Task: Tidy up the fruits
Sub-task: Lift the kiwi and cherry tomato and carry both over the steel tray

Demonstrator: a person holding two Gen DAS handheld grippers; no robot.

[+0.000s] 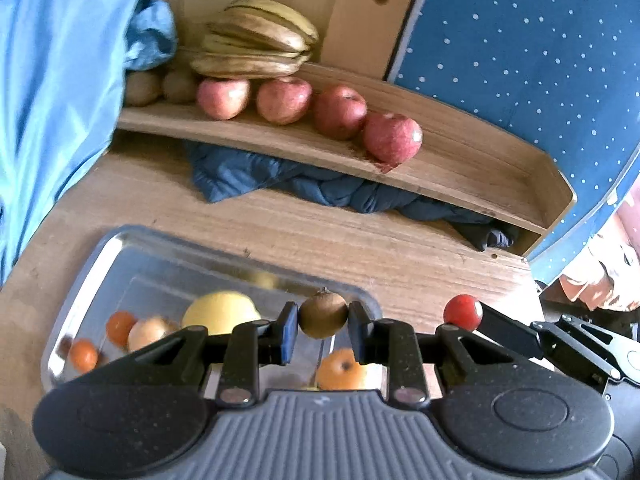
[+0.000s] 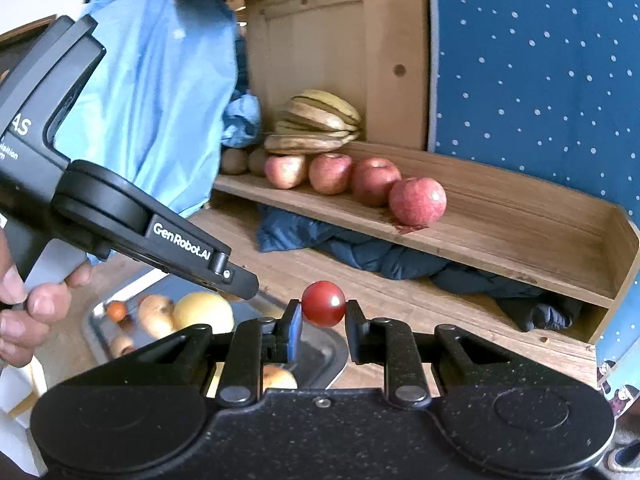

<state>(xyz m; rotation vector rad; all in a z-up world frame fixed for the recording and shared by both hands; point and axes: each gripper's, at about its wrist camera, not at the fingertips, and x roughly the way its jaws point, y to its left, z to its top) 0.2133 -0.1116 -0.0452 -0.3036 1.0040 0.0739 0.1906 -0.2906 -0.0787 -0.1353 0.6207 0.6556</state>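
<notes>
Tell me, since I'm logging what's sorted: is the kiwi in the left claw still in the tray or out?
Out. The kiwi is clamped in the left claw, lifted above the tray.

On the shelf (image 1: 460,160) at the table's (image 1: 280,232) far edge, four apples (image 1: 282,100) stand in a row before the bananas (image 1: 256,40), kiwis (image 1: 178,86) to their left, while the tray (image 1: 100,256) lies at the table's near edge.
</notes>
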